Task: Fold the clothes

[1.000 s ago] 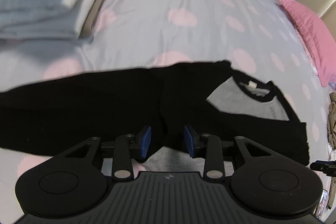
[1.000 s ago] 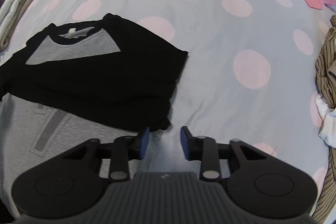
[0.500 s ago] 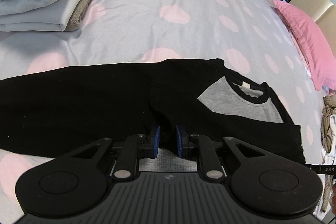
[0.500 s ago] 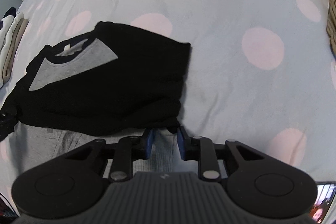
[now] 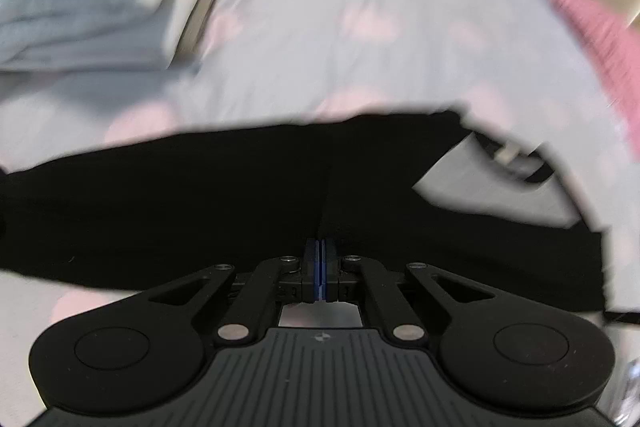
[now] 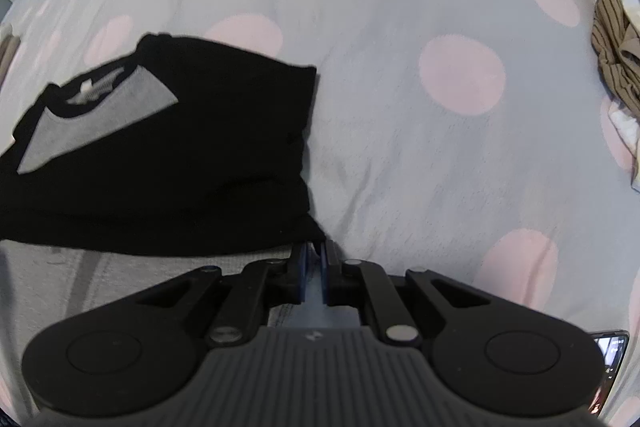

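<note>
Both tongs, left tongs [image 5: 320, 259] clenched and right tongs [image 6: 314, 261] closing on the shirt [image 6: 160, 155], we are lifting evenly, keeping the hem taut.

Pink-dotted grey bedspread [image 6: 400, 155]

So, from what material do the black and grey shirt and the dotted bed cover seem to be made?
The shirt looks like a soft knit, perhaps cotton jersey: matte, no shine, and it drapes into soft folds at its edge. The bed cover looks like thin woven cotton, also matte, with fine creases and flat printed pink dots. The fibre itself cannot be confirmed from the look.
</note>
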Available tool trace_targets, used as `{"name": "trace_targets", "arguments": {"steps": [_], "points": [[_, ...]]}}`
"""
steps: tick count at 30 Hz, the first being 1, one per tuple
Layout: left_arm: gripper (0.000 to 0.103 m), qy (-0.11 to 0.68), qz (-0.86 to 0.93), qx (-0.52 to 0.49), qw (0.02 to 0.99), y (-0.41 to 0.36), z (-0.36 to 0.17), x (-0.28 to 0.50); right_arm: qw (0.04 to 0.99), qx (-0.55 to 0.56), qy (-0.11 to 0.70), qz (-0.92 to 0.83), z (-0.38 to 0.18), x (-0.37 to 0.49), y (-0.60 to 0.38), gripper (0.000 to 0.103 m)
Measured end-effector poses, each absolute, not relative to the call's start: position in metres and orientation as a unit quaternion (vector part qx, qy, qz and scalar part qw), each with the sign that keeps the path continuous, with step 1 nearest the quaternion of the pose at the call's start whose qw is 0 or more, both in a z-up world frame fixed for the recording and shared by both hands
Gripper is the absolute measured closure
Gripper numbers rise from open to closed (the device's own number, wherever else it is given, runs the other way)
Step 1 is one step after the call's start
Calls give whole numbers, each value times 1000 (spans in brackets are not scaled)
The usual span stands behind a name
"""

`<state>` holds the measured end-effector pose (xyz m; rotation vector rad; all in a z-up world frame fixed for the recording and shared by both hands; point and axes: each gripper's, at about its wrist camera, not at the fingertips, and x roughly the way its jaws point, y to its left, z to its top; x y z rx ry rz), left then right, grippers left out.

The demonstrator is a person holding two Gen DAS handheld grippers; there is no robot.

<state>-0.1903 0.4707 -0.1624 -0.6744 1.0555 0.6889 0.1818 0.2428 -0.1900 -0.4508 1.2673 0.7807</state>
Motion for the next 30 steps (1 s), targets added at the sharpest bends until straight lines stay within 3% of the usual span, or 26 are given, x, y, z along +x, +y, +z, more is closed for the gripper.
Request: {"name": "trace_targets", "arguments": {"steps": [11, 15, 16, 20, 27, 30], "points": [[103, 525, 318, -270, 742, 475, -146, -185, 704, -237, 565, 358, -185, 181, 245, 93], [103, 519, 327, -271, 742, 481, -141, -194, 709, -261, 552, 353, -175, 175, 245, 76], [102, 514, 327, -277, 743, 483, -139, -197, 712, -261, 547, 355, -172, 175, 243, 75], [89, 491, 340, -287, 749, 493, -127, -213, 715, -250, 540, 366, -161, 176, 237, 72], [85, 439, 390, -275, 761, 517, -85, -258, 710, -246, 531, 391, -152, 167, 231, 67], [78, 420, 429, -264, 755, 527, -71, -284, 708, -248, 525, 401, -149, 162, 226, 66]]}}
